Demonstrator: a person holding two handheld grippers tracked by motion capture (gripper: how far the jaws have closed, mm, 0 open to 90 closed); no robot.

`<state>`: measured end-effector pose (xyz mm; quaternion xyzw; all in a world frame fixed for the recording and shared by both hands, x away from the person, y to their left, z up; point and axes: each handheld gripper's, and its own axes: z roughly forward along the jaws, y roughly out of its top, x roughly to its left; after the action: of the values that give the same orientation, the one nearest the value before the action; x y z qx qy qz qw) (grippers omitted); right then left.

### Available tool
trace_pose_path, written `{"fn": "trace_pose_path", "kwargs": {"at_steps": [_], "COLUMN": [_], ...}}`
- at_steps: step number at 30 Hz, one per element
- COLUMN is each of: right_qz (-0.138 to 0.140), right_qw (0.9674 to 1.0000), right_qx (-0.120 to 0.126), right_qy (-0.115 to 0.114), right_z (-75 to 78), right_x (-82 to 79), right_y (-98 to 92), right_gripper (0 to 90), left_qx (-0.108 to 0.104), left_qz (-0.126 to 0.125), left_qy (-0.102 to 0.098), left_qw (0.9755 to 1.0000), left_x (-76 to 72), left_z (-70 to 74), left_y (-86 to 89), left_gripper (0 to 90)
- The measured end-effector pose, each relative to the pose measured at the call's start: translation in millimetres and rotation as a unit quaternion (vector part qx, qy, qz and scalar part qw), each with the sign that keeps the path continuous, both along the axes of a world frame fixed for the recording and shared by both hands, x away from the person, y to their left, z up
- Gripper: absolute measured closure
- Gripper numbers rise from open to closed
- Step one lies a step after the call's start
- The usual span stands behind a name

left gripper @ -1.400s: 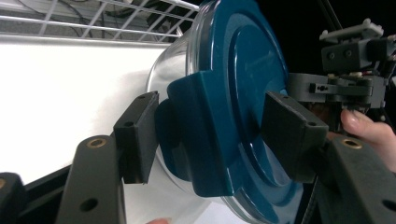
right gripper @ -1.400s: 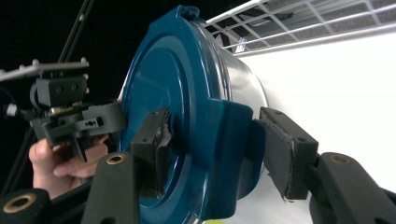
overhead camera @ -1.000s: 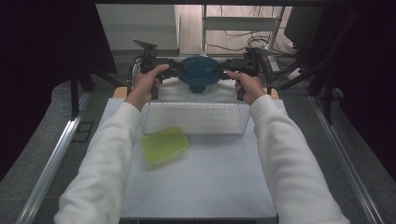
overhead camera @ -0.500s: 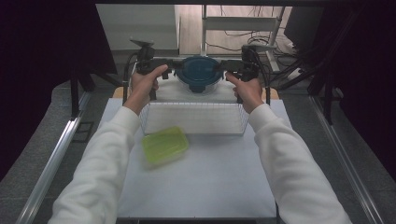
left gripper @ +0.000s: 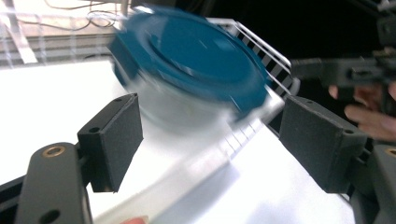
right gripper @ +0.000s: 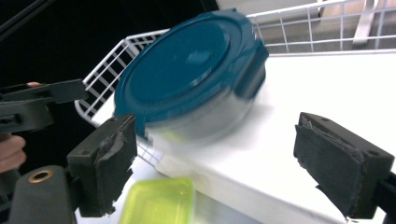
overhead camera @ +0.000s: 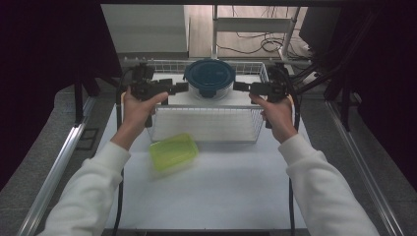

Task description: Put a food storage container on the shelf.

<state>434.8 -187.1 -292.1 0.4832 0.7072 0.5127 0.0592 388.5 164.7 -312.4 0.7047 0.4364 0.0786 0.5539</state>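
A round clear container with a dark teal lid [overhead camera: 210, 77] sits at the back of a white wire basket [overhead camera: 204, 129]. My left gripper [overhead camera: 181, 88] hangs just left of it and my right gripper [overhead camera: 240, 87] just right of it, both pointing inward. Both sets of jaws have just been opening and now stand wide, with nothing between them. In the left gripper view the container [left gripper: 196, 60] lies beyond the open gripper [left gripper: 212, 140]. The right gripper view shows the container [right gripper: 187, 79] ahead of that open gripper [right gripper: 224, 163], untouched.
A lime green lidded box [overhead camera: 173, 151] lies on the white table in front of the basket's left corner, and in the right gripper view the box [right gripper: 159, 200] shows below the basket. Metal rails run along both table sides. Cables and a frame stand behind.
Both grippers have let go of the teal-lidded container and drawn apart sideways, away from it. The container stays in the basket. The green box has not moved.
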Motion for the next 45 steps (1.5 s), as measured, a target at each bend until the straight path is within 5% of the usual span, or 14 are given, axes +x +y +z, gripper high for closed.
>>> {"fn": "trace_pose_path", "kwargs": {"at_steps": [1, 2, 3, 6, 9, 12, 17, 22, 28, 32, 38, 45], "right_qz": [0.014, 0.014, 0.032, 0.049, 0.064, 0.08, 0.103, 0.12, 0.128, 0.141, 0.145, 0.149], "right_qw": [0.9997, 0.9997, 0.9986, 0.9966, 0.995, 0.9934, 0.9895, 0.9881, 0.9859, 0.9825, 0.981, 0.9794], "right_qx": [-0.005, -0.005, -0.021, -0.037, -0.043, -0.049, -0.078, -0.086, -0.105, -0.121, -0.129, -0.136], "right_qy": [-0.022, -0.022, -0.036, -0.056, -0.065, -0.065, -0.066, -0.044, -0.024, -0.001, 0.003, 0.008], "right_z": [-7.4, -7.4, -15.7, -27.6, -43.2, -57.6, -79.8, -104.3, -136.4, -154.3, -164.3, -170.6], "right_x": [-16.6, -16.6, -33.7, -52.1, -70.3, -86.7, -110.8, -130.4, -148.1, -155.9, -157.8, -160.2], "right_y": [-6.8, -6.8, -11.9, -17.0, -23.8, -28.4, -35.1, -38.4, -41.9, -41.9, -40.4, -41.6], "right_gripper": [14.6, 14.6, 14.7, 14.8, 16.1, 17.3, 19.0, 20.7, 22.5, 22.1, 22.2, 24.0], "left_qx": [0.008, 0.008, 0.012, 0.0, 0.024, 0.049, 0.055, 0.08, 0.12, 0.129, 0.15, 0.152], "left_qz": [-0.01, -0.01, -0.024, -0.04, -0.043, -0.052, -0.053, -0.053, -0.067, -0.073, -0.075, -0.077], "left_qy": [-0.003, -0.003, -0.003, 0.008, 0.007, 0.018, 0.048, 0.065, 0.078, 0.082, 0.08, 0.074], "left_qw": [0.9999, 0.9999, 0.9996, 0.9992, 0.9988, 0.9972, 0.996, 0.9933, 0.9873, 0.9855, 0.9826, 0.9825], "left_x": [-14.0, -14.0, -32.5, -56.8, -74.9, -86.6, -99.8, -110.8, -126.8, -138.3, -144.4, -141.2], "left_z": [-6.0, -6.0, -15.7, -31.4, -48.3, -68.4, -102.5, -125.2, -145.8, -153.4, -158.7, -157.5], "left_y": [-1.5, -1.5, -2.6, -5.1, -9.4, -11.8, -10.5, -14.4, -27.9, -29.4, -27.4, -27.5], "left_gripper": [21.2, 21.1, 21.1, 21.2, 21.3, 21.5, 21.9, 23.1, 25.0, 26.1, 27.5, 27.4]}}
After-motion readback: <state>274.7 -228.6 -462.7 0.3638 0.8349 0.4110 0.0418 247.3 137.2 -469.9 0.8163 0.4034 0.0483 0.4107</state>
